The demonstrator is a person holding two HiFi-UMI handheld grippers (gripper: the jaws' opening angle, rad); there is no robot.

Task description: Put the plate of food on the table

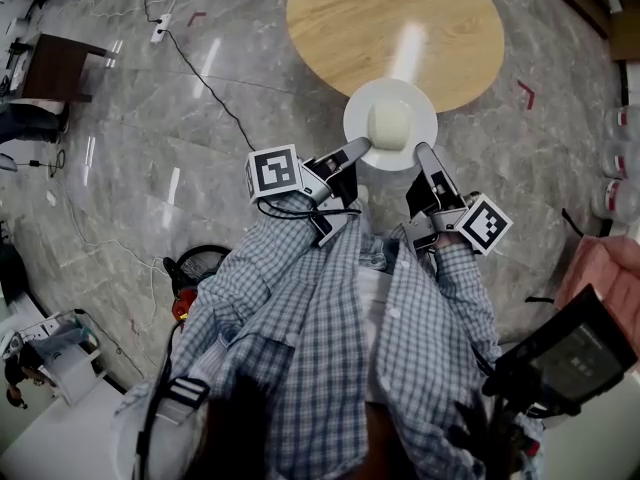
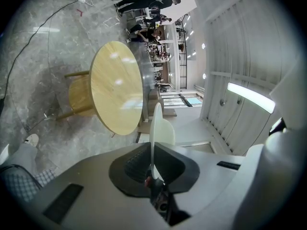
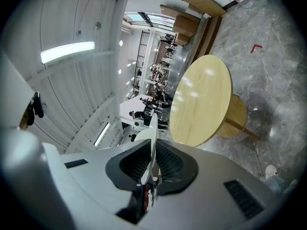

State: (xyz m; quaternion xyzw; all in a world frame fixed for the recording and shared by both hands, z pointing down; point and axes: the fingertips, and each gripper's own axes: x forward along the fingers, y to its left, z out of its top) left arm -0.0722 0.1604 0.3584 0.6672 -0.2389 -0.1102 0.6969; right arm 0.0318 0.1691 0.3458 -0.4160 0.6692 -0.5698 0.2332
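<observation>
A white plate [image 1: 390, 125] carrying a pale bun-like food [image 1: 390, 123] hangs in the air at the near edge of the round wooden table [image 1: 395, 30]. My left gripper [image 1: 362, 148] is shut on the plate's left rim, and my right gripper [image 1: 421, 152] is shut on its right rim. In the left gripper view the plate [image 2: 154, 133] shows edge-on between the jaws, with the table [image 2: 116, 92] ahead. The right gripper view shows the same thin plate edge [image 3: 152, 147] clamped, with the table [image 3: 201, 102] beyond it.
Grey marble floor [image 1: 180, 118] surrounds the table. A black cable [image 1: 200, 78] runs across it from a power strip [image 1: 160, 30]. A dark brown cabinet [image 1: 55, 68] stands at the far left, and a black device [image 1: 570, 353] at the lower right.
</observation>
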